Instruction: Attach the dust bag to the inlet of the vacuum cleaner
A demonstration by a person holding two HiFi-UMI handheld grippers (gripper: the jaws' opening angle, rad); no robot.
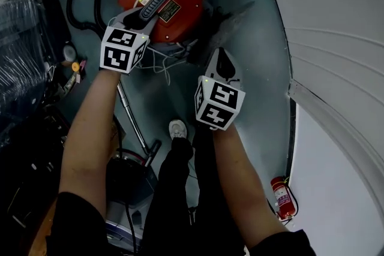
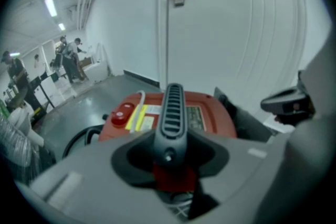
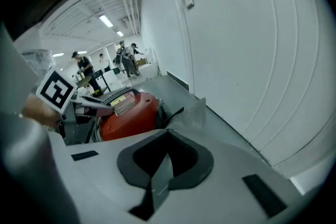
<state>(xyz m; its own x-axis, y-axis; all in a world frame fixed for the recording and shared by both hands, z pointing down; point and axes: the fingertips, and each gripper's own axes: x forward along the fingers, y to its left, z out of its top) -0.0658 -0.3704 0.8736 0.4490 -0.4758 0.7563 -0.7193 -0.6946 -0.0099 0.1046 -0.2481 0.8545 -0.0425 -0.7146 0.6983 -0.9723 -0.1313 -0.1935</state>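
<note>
1. Left gripper [image 2: 169, 159] jaws clamp the handle [image 2: 173, 107] of the vacuum cleaner [image 1: 180, 9], which sits on the floor [image 1: 264, 99].
2. Right gripper [image 3: 159, 176] jaws are pinched together with nothing in them. The dust bag [image 3: 191, 113] lies ahead of them, apart, on the vacuum's wall-facing side. The right hand is nearer to it.

Place: you are standing in a workshop-like hall.
Landmark: white door [image 2: 220, 23], lever handle.
Along the door's wall: fire extinguisher [image 1: 282, 196] on grey floor [image 1: 264, 51].
Far from the door: people [image 2: 68, 55], strip lights [image 2: 51, 6] overhead.
</note>
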